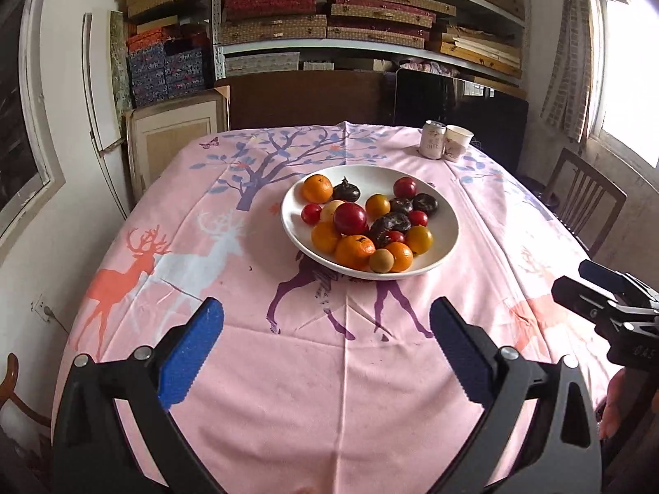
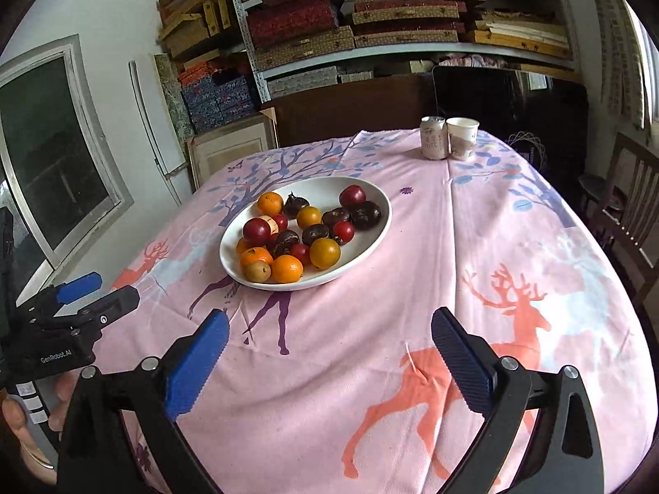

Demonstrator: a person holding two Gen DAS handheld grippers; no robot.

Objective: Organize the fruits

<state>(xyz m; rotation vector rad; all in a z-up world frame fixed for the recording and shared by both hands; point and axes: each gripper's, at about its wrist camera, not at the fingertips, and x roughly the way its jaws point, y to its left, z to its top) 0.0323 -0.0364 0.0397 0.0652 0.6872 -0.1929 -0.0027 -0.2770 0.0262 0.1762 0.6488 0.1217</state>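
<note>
A white bowl (image 1: 447,243) sits mid-table, heaped with several oranges (image 1: 354,252), red plums (image 1: 350,218), dark water chestnuts (image 1: 389,224) and yellow fruits (image 1: 419,240). The bowl also shows in the right wrist view (image 2: 370,243), left of centre. My left gripper (image 1: 327,331) is open and empty, above the pink tablecloth in front of the bowl. My right gripper (image 2: 329,339) is open and empty, nearer the table's front and right of the bowl. The right gripper shows at the right edge of the left wrist view (image 1: 593,288); the left gripper shows at the left edge of the right wrist view (image 2: 94,292).
A drink can (image 1: 432,139) and a paper cup (image 1: 457,142) stand at the far right of the table (image 1: 288,370). Wooden chairs (image 1: 585,201) stand to the right. Shelves of boxes (image 1: 370,20) and a cabinet fill the back wall.
</note>
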